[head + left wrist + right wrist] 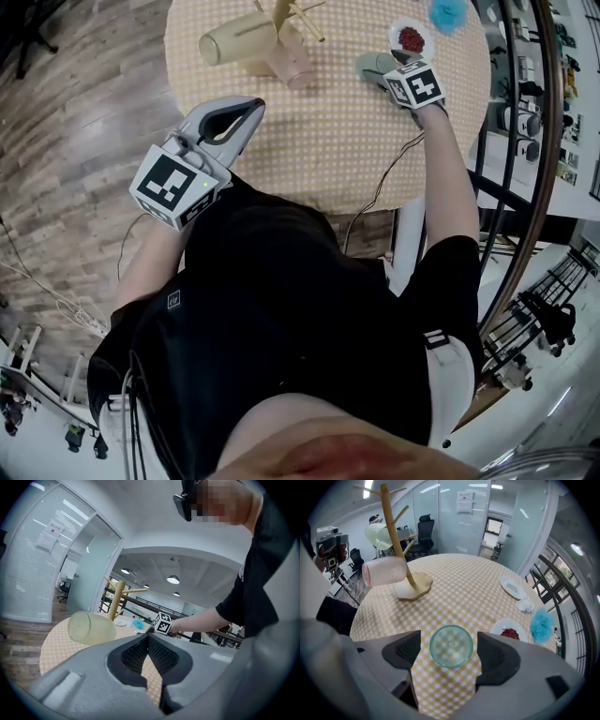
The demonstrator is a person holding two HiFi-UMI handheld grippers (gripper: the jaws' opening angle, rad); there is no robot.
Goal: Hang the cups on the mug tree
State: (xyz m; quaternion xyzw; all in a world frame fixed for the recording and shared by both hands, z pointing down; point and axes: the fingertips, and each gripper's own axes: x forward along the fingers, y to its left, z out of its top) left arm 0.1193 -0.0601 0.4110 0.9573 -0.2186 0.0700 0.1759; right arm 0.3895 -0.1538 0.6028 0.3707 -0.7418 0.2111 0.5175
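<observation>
Round table point(468, 588), yellow checked cloth.

Mug tree point(396, 541), wood, is set upright on the far left part of the cloth. Two cups are already hung on it: a pale yellow cup point(378, 535) high on the trunk and a pink cup point(384, 570) lower down. Both are carried on their sides, on the left of the trunk.

A third cup, the green glass cup point(451, 646), is stood upright on the cloth at the right of the table, mouth up, well apart from the tree.

Right gripper point(449, 649): pointed steeply down over the green glass cup. The jaws are spread wide and the cup is seen between them. A strip of cloth is visible on each side between cup and pad, so nothing is gripped.

Left gripper point(148, 639): held nearly level, its tips reaching over the near left edge of the table. The jaws are drawn together at the tips and nothing is held in them. It is aimed across the cloth toward the tree and the yellow cup.

Also noted at the far right: a small plate point(499, 625) with red bits just beyond the green cup, a blue fluffy thing point(541, 624) beside it, and a white plate point(512, 588) farther off.
</observation>
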